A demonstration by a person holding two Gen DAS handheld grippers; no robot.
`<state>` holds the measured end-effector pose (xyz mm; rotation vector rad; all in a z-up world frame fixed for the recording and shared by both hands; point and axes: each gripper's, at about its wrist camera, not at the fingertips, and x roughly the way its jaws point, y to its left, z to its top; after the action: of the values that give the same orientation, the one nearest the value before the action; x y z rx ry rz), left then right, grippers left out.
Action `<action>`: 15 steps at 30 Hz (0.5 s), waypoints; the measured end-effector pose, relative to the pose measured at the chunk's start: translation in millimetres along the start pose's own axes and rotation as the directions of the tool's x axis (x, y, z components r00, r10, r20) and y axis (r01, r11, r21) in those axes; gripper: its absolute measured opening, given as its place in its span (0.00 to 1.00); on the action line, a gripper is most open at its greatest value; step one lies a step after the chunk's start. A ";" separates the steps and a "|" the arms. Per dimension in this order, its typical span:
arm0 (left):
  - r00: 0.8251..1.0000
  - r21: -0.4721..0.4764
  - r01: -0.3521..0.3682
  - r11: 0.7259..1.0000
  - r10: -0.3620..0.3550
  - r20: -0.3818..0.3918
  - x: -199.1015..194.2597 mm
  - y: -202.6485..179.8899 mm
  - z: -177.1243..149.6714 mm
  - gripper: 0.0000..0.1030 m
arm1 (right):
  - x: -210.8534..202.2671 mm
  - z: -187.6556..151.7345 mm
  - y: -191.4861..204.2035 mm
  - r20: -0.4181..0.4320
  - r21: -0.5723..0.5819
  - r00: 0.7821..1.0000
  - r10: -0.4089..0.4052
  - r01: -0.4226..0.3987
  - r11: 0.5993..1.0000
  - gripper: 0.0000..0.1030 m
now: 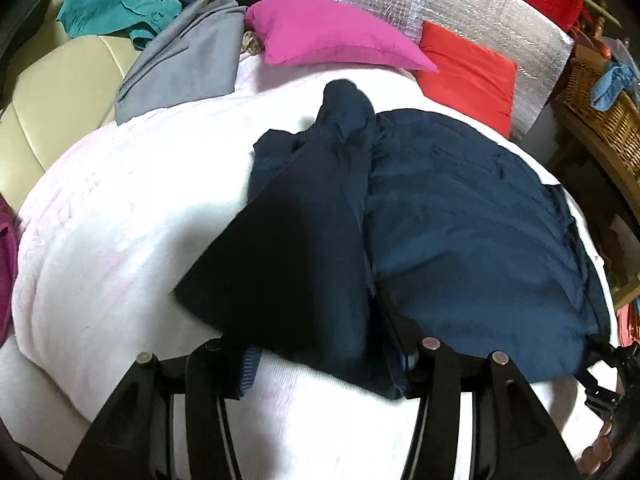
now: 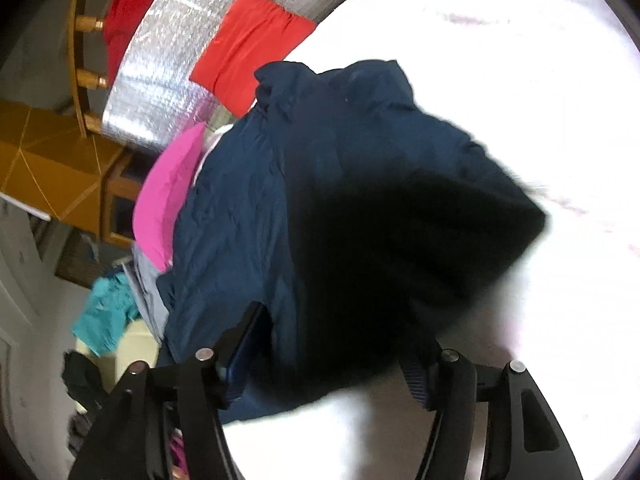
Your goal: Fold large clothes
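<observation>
A large navy blue garment (image 1: pixel 460 232) lies on the white bed cover (image 1: pixel 120 220), one side folded over toward the middle. My left gripper (image 1: pixel 320 364) is at its near edge with cloth draped between the spread fingers; I cannot tell if it grips. In the right wrist view the same garment (image 2: pixel 320 184) hangs or lies across my right gripper (image 2: pixel 332 364), with cloth between its spread fingers and over the tips. My right gripper's body shows at the right edge of the left wrist view (image 1: pixel 612 372).
A pink pillow (image 1: pixel 328 32), a red pillow (image 1: pixel 468 72) and a grey garment (image 1: pixel 184 60) lie at the far end of the bed. A teal shirt (image 1: pixel 116 0) lies on a cream seat (image 1: pixel 52 92). A wicker basket (image 1: pixel 604 108) stands to the right.
</observation>
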<state>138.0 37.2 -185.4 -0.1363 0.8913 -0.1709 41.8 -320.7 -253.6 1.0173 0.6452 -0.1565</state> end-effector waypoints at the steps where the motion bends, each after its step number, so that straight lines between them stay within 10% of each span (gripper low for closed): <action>1: 1.000 0.005 0.008 1.000 -0.008 0.007 -5.1 0.8 -1.4 0.55 | -10.9 -1.6 1.7 -0.005 -0.028 1.000 -0.014 0.014 1.000 0.65; 8: 0.998 0.065 0.020 0.998 -0.024 0.062 -25.5 -6.4 6.4 0.56 | -67.6 6.2 24.0 0.080 -0.146 0.997 0.006 0.006 0.989 0.65; 15: 0.999 0.034 -0.038 0.999 0.038 -0.014 -10.2 -6.7 5.1 0.65 | -41.6 29.3 52.6 0.108 -0.183 0.994 -0.001 0.021 0.983 0.59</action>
<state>135.1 32.9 -173.2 -0.0864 0.9045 -0.1518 42.4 -324.1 -180.5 0.8212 0.5566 -0.1573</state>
